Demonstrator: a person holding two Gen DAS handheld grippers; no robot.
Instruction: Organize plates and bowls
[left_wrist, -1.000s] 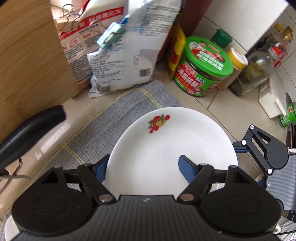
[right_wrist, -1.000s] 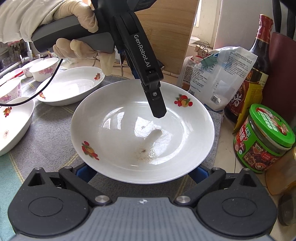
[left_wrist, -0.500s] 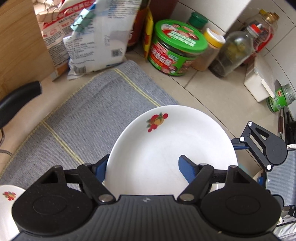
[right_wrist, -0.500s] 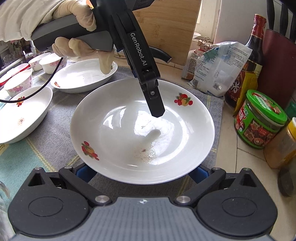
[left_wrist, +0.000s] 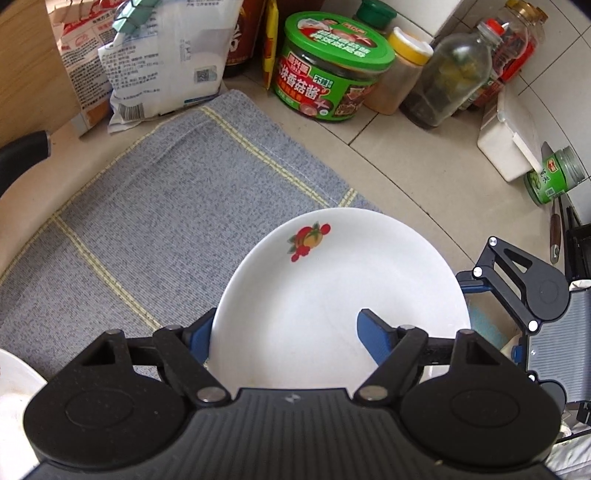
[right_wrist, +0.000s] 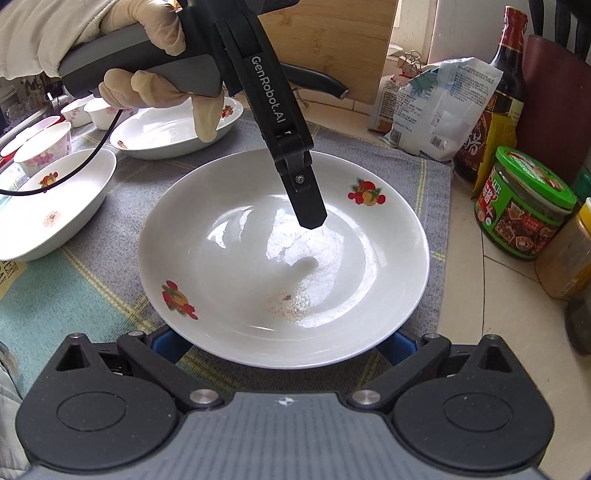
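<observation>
Tiled kitchen counter (left_wrist: 424, 173), grey cloth with yellow stripes (left_wrist: 177, 206) spread over it. Both grippers meet at one white plate with fruit motifs (right_wrist: 284, 254).

Left gripper (left_wrist: 284, 339): plate's edge sits between its blue pads, one pad under the rim on the outside, the other over the white inner face; fingers narrow, clamped on the rim. From the right wrist view the upper finger (right_wrist: 306, 199) reaches down into the plate's hollow from the far side. A gloved hand (right_wrist: 155, 74) grips the handle.

Right gripper (right_wrist: 284, 343): blue pads mostly hidden beneath the plate's near rim, one at each side. Whether they press the plate, cannot tell.

Beyond the fingertips, past the cloth's far edge: green-lidded jar (left_wrist: 332, 74), white printed bag (left_wrist: 166, 62), dark sauce bottle (right_wrist: 495, 92), wooden board (right_wrist: 332, 44). Left of the fingers: two more fruit-motif plates (right_wrist: 55, 206) and small bowls (right_wrist: 48, 144) on the cloth.
</observation>
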